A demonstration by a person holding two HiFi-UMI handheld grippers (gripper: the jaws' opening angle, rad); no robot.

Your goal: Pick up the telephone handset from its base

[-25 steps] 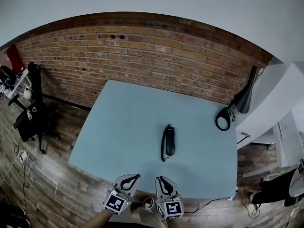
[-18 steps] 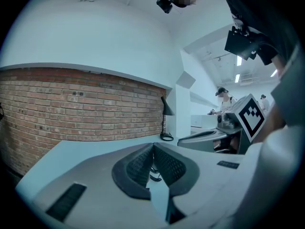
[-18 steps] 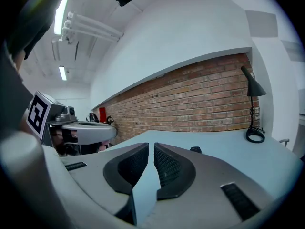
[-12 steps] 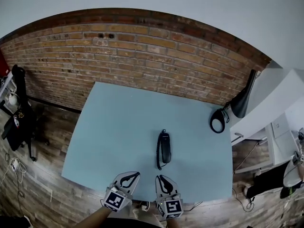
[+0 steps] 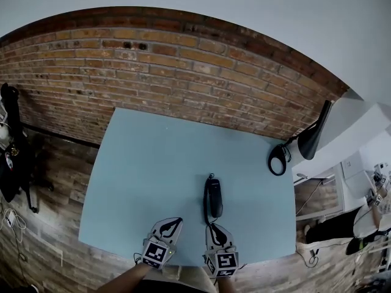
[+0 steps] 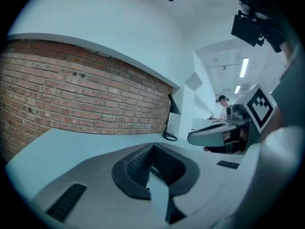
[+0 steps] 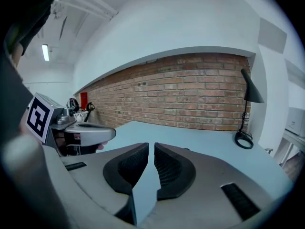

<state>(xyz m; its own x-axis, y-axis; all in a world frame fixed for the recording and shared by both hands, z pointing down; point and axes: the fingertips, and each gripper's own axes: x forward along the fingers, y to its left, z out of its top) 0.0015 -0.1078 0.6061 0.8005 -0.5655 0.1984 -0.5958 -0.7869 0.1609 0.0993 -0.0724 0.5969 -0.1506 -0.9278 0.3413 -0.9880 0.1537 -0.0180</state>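
While the telephone handset (image 5: 214, 197) lies lengthwise on its base, low and a little right of centre in the head view, both tools sit at the bottom edge of that frame, over the near rim of the bench (image 5: 153, 163). The base itself cannot be told apart from the dark body of the handset. A coiled cord (image 5: 205, 211) runs along the handset's left side.

The right tool (image 5: 212, 226) points up the frame at the handset's near end, close to it but apart from it. Its jaws are drawn nearly together, with only a thin slit between them and nothing in it. The left tool (image 5: 176, 221) lies to the left, well clear of the handset. Its jaws meet at the tips and are likewise empty.

A brick wall (image 5: 153, 60) fills the upper frame, and a desk lamp (image 5: 311, 140) stands at the bench's far right corner.

Step in hand, as judged: the approach, with no grasp yet made. The next move probably calls for the right tool to spread its jaws wider than the handset, pass them over its sides near the middle, close firmly and lift straight up. The cord may drag on the base as the handset rises.
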